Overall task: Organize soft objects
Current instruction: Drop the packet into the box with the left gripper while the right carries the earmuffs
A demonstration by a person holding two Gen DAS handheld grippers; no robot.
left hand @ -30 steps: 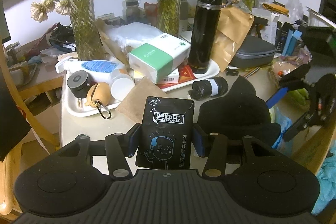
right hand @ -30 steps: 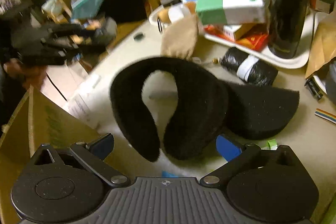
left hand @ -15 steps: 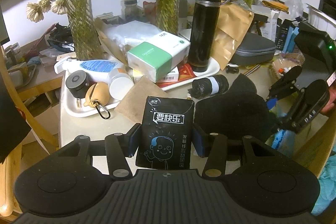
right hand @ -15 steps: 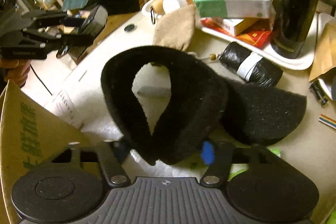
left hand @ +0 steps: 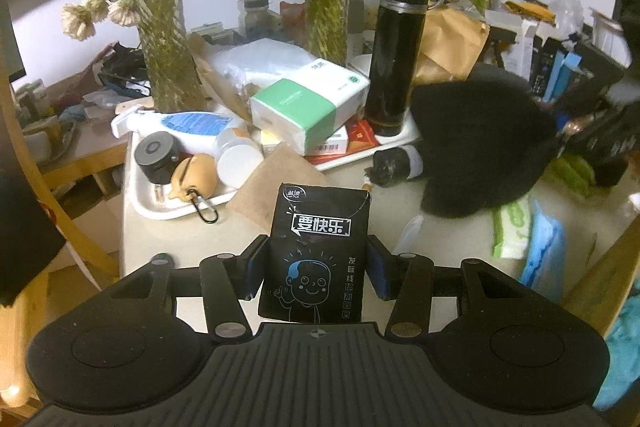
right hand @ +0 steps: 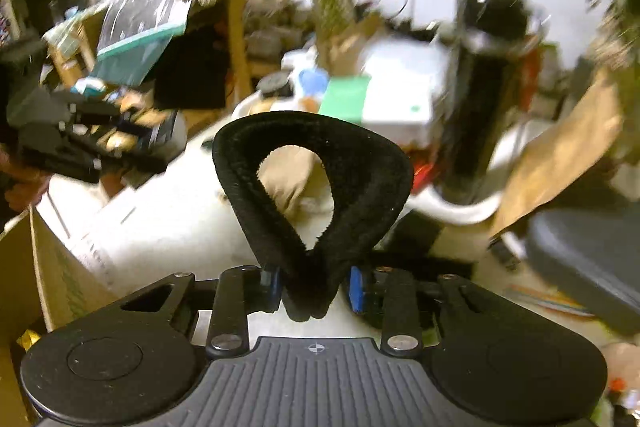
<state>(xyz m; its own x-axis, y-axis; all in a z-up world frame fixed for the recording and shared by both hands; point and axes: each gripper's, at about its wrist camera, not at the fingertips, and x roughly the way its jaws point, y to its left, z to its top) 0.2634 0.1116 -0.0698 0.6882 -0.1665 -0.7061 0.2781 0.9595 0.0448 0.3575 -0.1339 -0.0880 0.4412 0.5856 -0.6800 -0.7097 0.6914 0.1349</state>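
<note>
- Right gripper point(right hand: 314, 285) fingers point(right hand: 356, 287): just drawn in and now pinched on the near folds of the black fleece band point(right hand: 316, 187), loop standing up and away toward the far clutter.
- In the left wrist view, seen as a dark blurred mass point(left hand: 476, 143) at the right, off the worktop point(left hand: 180, 227), just right of the black flask point(left hand: 394, 55).
- Left gripper point(left hand: 316, 269) fingers point(left hand: 254, 269): partly closed, clamped on the sides of the black packet point(left hand: 318, 251), long axis running straight out from the grip.
- Band hangs well right of the packet, with open worktop between.
- Cardboard box point(right hand: 36, 267) lies near left of the band, beside the left gripper; likely drop spot, though contents mostly hidden.
- Soft loop likely to sag and swing during carry.
</note>
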